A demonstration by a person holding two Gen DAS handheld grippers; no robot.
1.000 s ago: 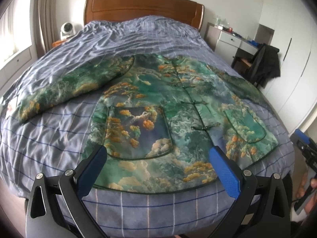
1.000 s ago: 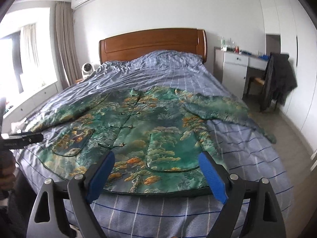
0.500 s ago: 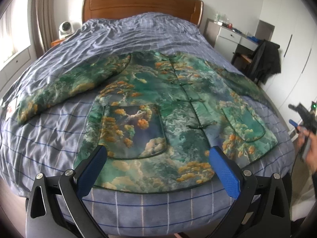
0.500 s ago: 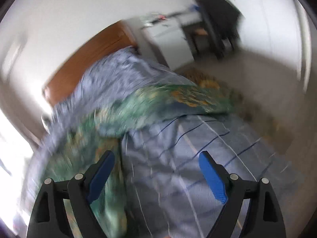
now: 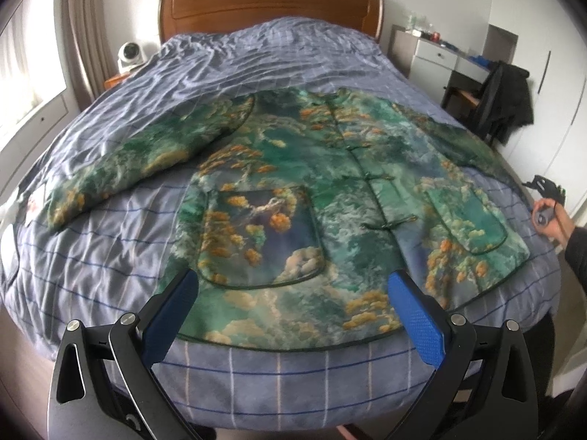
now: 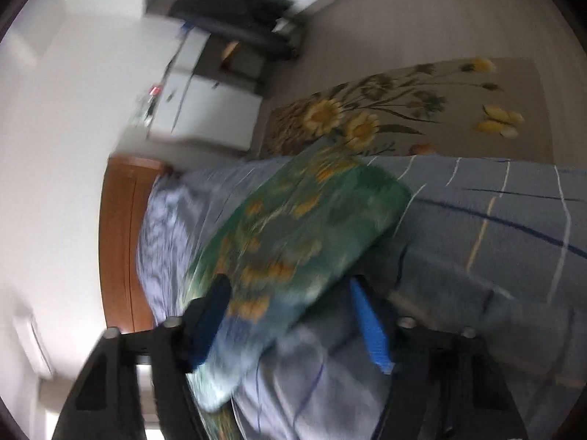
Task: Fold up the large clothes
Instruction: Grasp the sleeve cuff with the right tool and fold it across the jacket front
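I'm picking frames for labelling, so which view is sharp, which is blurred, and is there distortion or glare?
Left wrist view: sharp, the jacket print crisp, though the fisheye bows the bed and darkens the corners; the window at the left edge is washed out. Right wrist view: smeared by motion and rolled sideways, the sleeve between the right gripper fingers soft-edged, the floor mat less blurred.

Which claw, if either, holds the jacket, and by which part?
Left claw holds nothing. Right claw has just been closing around the sleeve of the jacket; the blur hides whether it grips yet.
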